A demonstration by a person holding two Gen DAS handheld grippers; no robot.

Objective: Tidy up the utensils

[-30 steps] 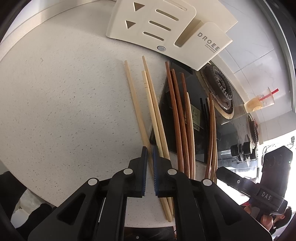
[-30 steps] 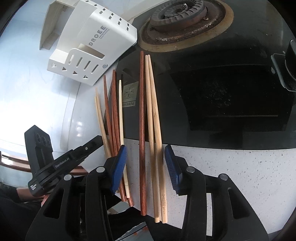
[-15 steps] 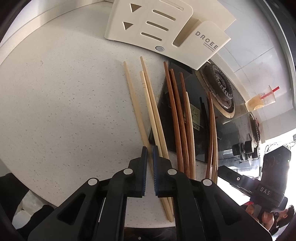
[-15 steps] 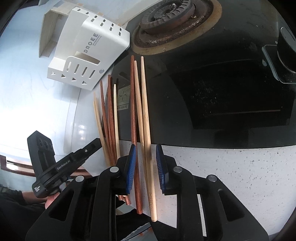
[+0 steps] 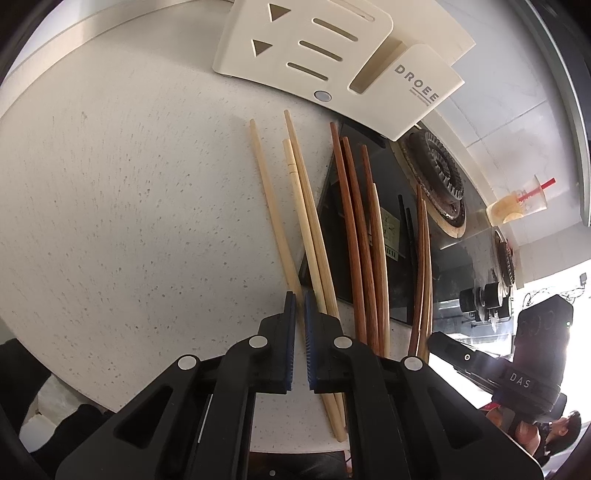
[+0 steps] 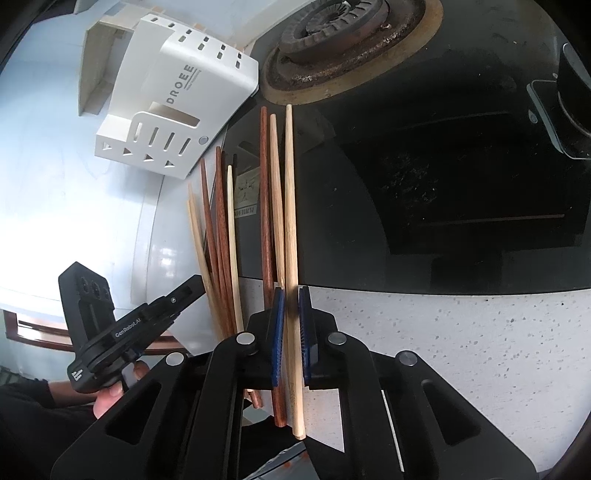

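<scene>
Pale and dark red-brown chopsticks lie side by side across the edge of the white counter [image 5: 129,184] and the black glass cooktop [image 6: 443,184]. My left gripper [image 5: 299,295] is shut. The leftmost pale chopstick [image 5: 271,206] runs straight into the narrow slit between its pads. My right gripper [image 6: 290,291] is shut on a long light chopstick [image 6: 290,206], whose butt sticks out below the jaws. A dark chopstick [image 6: 264,221] lies just left of it, under the left finger. More dark chopsticks [image 5: 354,229] lie between the two grippers. A white DROEE utensil holder [image 5: 332,48] lies on its side beyond the chopstick tips.
A rusty gas burner [image 6: 343,33] sits on the cooktop just beyond the chopsticks, and stove knobs [image 5: 484,295] are further right. A plastic drink cup with a red straw [image 5: 517,203] stands by the tiled wall. The counter's front edge runs under both grippers.
The right jaws went from wide apart to closed on the light chopstick, and that gripper shifted slightly forward. The left gripper stayed shut and still.
</scene>
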